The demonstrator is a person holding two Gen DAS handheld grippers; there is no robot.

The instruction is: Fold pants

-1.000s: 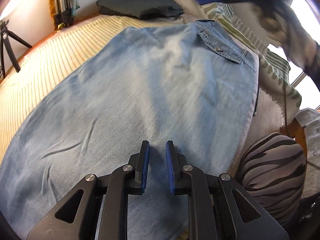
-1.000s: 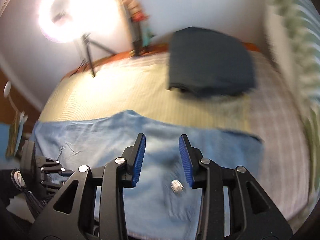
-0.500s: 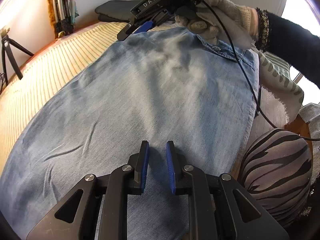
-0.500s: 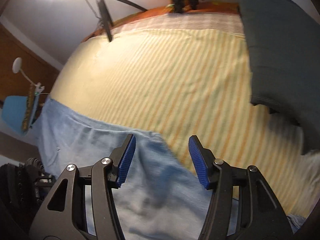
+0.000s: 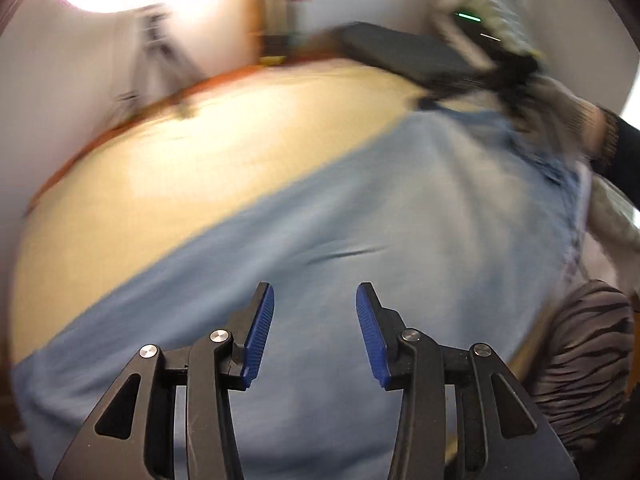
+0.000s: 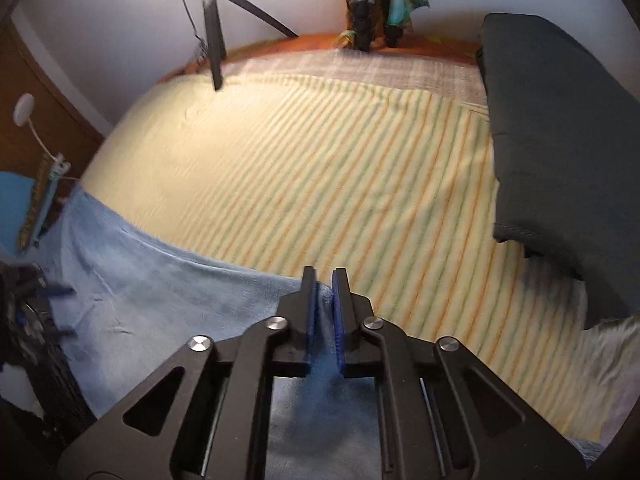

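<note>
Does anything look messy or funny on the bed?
Nothing is broken or spilled. The jeans lie flat on the striped bedspread with a few small creases. The right tongs pinch the jeans' edge; the left tongs are open above them. The left view is too blurry to check further.

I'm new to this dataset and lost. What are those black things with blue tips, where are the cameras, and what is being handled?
There is no robot here: a person holds a pair of tongs in each hand, and a fisheye camera on each looks forward along its fingers. The left view shows the left tongs open above light blue jeans spread on a yellow striped bedspread; that picture is blurred by motion. The right view shows the right tongs shut on the edge of the jeans. A folded dark garment lies farther back, and a ring light on a tripod stands by the wall.
</note>
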